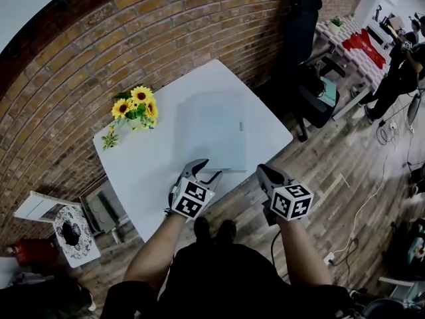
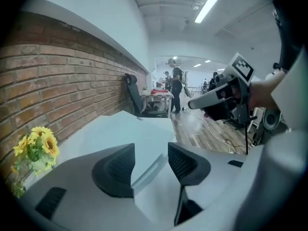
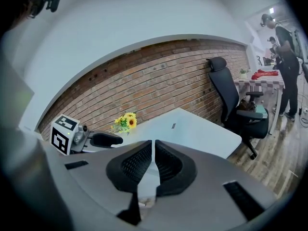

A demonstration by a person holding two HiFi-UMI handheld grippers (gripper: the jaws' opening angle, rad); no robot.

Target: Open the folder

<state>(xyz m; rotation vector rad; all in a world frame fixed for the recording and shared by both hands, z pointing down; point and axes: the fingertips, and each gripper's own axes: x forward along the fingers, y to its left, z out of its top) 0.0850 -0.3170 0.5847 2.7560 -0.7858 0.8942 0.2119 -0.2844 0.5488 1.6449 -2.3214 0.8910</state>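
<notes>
left gripper (image 1: 210, 169) fingers parted, empty, at the folder (image 1: 212, 130) near the surface (image 1: 153, 168) front edge; right gripper (image 1: 263, 171) fingers together, empty: pinch only the top cover, lift gently.

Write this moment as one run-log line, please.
folder: closed, flat on table | left gripper: open, at folder's near edge | right gripper: shut, empty

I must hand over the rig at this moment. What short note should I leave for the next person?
Left gripper: open, at the near edge of the folder, not gripping it.
Right gripper: shut, empty, beside the left one, short of the folder.
Folder: flat and closed on the white table; sunflowers at the table's left corner.
Done: nothing opened yet.
Left to do: grip the cover's edge and lift it open.
</notes>
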